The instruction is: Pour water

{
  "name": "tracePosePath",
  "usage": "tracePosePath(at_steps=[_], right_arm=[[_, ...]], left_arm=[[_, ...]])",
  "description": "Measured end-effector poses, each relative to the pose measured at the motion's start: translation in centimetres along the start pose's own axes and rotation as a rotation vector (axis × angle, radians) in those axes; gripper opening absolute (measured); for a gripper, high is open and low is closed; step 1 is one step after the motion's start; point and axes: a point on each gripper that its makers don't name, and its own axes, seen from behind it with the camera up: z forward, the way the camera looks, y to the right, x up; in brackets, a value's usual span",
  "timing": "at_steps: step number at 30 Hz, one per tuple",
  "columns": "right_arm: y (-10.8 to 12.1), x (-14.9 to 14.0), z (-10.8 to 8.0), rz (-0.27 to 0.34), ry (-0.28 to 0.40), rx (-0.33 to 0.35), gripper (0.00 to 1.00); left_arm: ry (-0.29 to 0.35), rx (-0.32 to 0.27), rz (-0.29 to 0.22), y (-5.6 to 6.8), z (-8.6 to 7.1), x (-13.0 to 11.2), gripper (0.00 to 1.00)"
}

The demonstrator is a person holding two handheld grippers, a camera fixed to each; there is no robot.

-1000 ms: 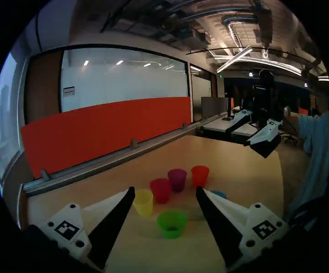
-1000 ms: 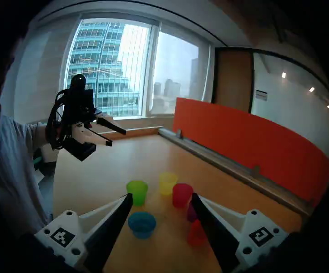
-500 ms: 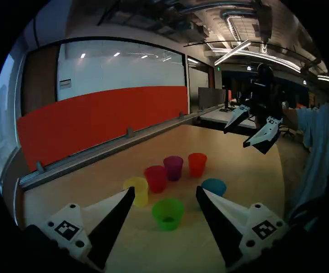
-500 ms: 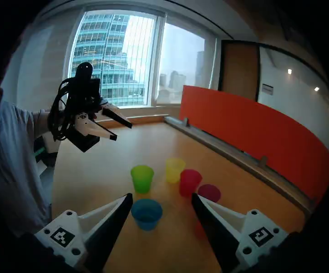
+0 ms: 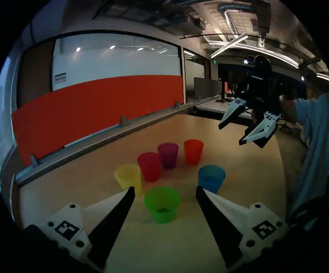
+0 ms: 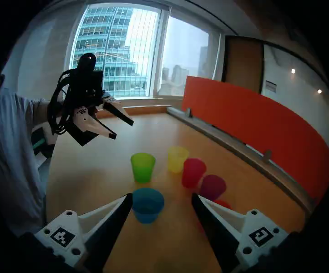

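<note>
The left gripper [image 5: 164, 189] is held with its jaws spread wide and nothing between them, low over a pale wooden counter [image 5: 255, 173]. The counter is bordered on its far side by a metal rail and a long orange partition [image 5: 96, 109], above which a white glazed wall is seen. Strip lights [image 5: 230, 45] are hung from an open ceiling to the right. In the right gripper view a tall window [image 6: 114, 59] with towers beyond it is seen at the left.

The right gripper [image 6: 161, 195] is likewise held wide open and empty, touching nothing. In the left gripper view it is seen farther off at the right, raised well above the counter, with a pale blue sleeve [image 5: 319, 136] beside it.

Six small plastic cups are stood upright on the counter, close together. In the left gripper view, from left to right, a yellow cup [image 5: 129, 176], a red cup [image 5: 149, 166], a green cup [image 5: 162, 204], a purple cup [image 5: 168, 154], an orange cup [image 5: 193, 151] and a blue cup [image 5: 211, 177] are found. The green cup is set nearest, framed between the left gripper's fingers; the blue cup is placed just beside the right-hand finger. The yellow, red, purple and orange cups are ranged in a slanting row behind. Whether any cup is filled cannot be told.
</note>
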Motion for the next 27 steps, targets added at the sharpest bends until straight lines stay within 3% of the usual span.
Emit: tracePosePath(at_steps=[27], right_arm=[[-2.2,-4.7,3.6,0.034,-0.069,0.041,1.0]], left_arm=[[-0.155,-0.019,0.023,0.5,2.4,-6.0,1.0]])
